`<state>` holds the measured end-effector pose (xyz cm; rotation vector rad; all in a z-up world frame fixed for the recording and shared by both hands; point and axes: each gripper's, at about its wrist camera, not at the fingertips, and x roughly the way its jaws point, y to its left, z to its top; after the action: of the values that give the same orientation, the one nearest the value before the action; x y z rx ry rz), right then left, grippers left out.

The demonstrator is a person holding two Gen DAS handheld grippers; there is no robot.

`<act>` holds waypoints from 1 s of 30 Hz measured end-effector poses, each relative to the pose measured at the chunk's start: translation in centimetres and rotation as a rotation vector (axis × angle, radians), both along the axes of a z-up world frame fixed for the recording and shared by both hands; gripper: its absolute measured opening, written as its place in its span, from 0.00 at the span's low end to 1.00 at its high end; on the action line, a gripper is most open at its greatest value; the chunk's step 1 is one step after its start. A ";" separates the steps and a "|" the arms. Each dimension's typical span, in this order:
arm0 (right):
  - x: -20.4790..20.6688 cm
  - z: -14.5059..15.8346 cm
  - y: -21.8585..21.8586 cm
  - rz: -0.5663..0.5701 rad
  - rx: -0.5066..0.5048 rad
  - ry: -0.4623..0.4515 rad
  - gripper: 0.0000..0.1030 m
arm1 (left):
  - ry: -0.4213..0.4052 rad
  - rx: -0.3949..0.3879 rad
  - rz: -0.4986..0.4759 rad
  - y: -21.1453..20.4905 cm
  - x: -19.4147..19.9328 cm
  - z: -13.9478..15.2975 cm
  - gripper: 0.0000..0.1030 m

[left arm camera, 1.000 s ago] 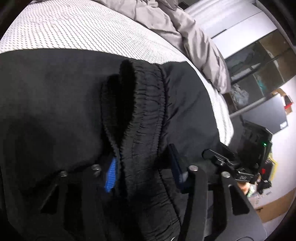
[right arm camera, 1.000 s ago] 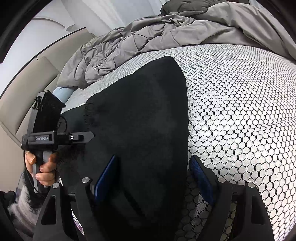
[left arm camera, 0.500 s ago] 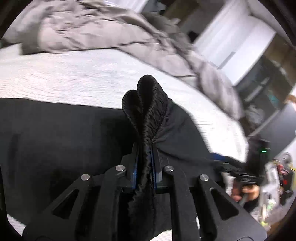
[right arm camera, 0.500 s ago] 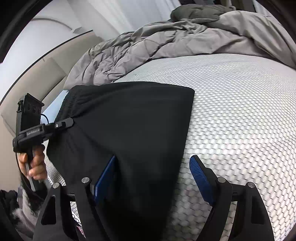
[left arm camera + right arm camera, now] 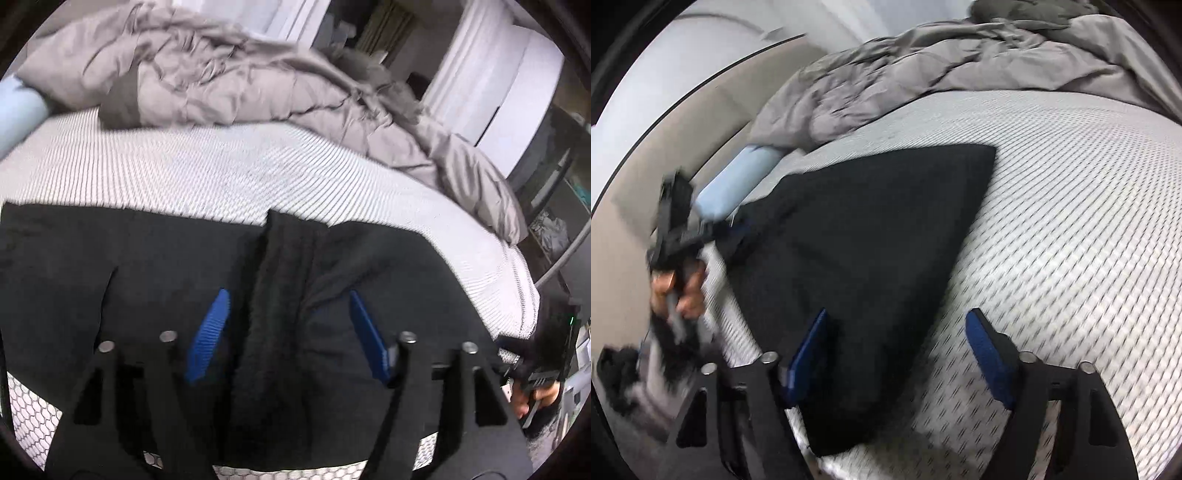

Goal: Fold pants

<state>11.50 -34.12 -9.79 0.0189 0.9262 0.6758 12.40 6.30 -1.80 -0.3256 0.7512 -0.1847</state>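
Black pants [image 5: 110,280] lie folded on the white honeycomb mattress [image 5: 207,173]. Their bunched waistband [image 5: 284,280] runs between the blue pads of my left gripper [image 5: 288,328], whose jaws are opening and stand clear of the cloth. In the right wrist view the pants [image 5: 871,229] form a dark wedge. Their near edge lies between the pads of my right gripper [image 5: 897,354]. Its jaws are closing but do not press on the cloth. The left gripper [image 5: 679,229], held by a hand, shows blurred at the pants' far left end.
A crumpled grey duvet [image 5: 236,85] is heaped along the far side of the bed [image 5: 960,62]. A light blue pillow roll [image 5: 735,181] lies by the beige headboard [image 5: 665,147]. Shelves and a white wardrobe [image 5: 517,96] stand beyond the bed's right edge.
My left gripper had pinched the waistband and lifted it over; now its jaws have parted and the waistband lies on the pants. The right jaws have narrowed slightly.
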 end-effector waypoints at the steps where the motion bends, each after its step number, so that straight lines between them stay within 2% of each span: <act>1: -0.8 -0.5 0.1 0.014 -0.027 0.006 0.49 | -0.011 0.002 -0.011 -0.2 -0.4 0.6 0.66; 2: -1.8 -1.0 0.1 0.019 -0.067 -0.001 0.40 | -0.023 0.004 -0.025 -0.7 -0.4 0.9 0.67; 3: -2.6 -1.4 0.1 0.029 -0.079 -0.011 0.26 | -0.026 0.002 -0.029 -1.6 -0.3 1.4 0.67; 4: -3.3 -1.6 0.0 0.034 -0.083 -0.024 0.20 | -0.026 -0.004 -0.046 -2.2 -0.4 1.6 0.67; 6: -4.6 -2.4 -0.3 0.044 -0.083 -0.018 0.15 | -0.014 0.001 -0.077 -3.7 0.0 1.5 0.67; 8: -5.3 -2.3 -0.9 0.052 -0.073 -0.029 0.16 | -0.005 0.011 -0.108 -5.7 0.4 1.4 0.67; 9: -5.5 -1.9 -1.3 0.053 -0.062 -0.038 0.19 | -0.002 0.016 -0.130 -6.9 0.5 1.4 0.67; 11: -5.8 -0.1 -2.4 0.030 -0.005 -0.081 0.35 | -0.015 0.019 -0.203 -10.0 0.1 1.7 0.67; 12: -5.9 0.8 -3.0 0.010 0.056 -0.105 0.47 | -0.019 0.025 -0.244 -11.6 -0.2 1.8 0.67; 14: -5.0 1.7 -4.0 -0.042 0.173 -0.101 0.48 | -0.020 0.047 -0.335 -15.2 -0.8 1.6 0.67; 15: -4.6 1.5 -4.0 -0.063 0.180 -0.094 0.47 | -0.016 0.052 -0.382 -16.7 -1.0 1.4 0.68; 17: -3.3 0.1 -3.1 -0.062 0.151 -0.039 0.33 | -0.008 0.074 -0.458 -19.5 -1.2 0.7 0.68; 18: -2.8 -0.8 -2.5 -0.055 0.111 -0.008 0.18 | -0.006 0.095 -0.459 -20.2 -1.1 0.4 0.68; 20: -3.0 -2.1 -1.8 -0.028 0.004 -0.001 0.13 | 0.012 0.121 -0.442 -20.9 -0.8 -0.3 0.68; 23: -4.4 -2.3 -2.3 0.017 -0.038 0.002 0.11 | 0.071 0.119 -0.380 -20.5 0.2 -1.6 0.67; 26: -5.8 -1.4 -3.2 0.024 -0.045 -0.037 0.14 | 0.074 0.089 -0.358 -19.9 0.1 -1.7 0.67; 27: -6.0 -0.4 -3.4 0.006 -0.016 -0.070 0.20 | 0.065 0.085 -0.361 -20.0 0.1 -1.5 0.67; 28: -6.1 0.4 -4.0 -0.010 0.032 -0.100 0.35 | 0.053 0.079 -0.374 -20.2 0.1 -1.3 0.68; 30: -5.8 1.7 -5.0 -0.057 0.139 -0.133 0.53 | 0.011 0.084 -0.448 -22.2 -1.2 -0.9 0.72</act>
<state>5.67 -39.15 -8.08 0.1223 0.7468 0.6793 11.19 -15.91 -2.73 -0.0745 0.8333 -0.5725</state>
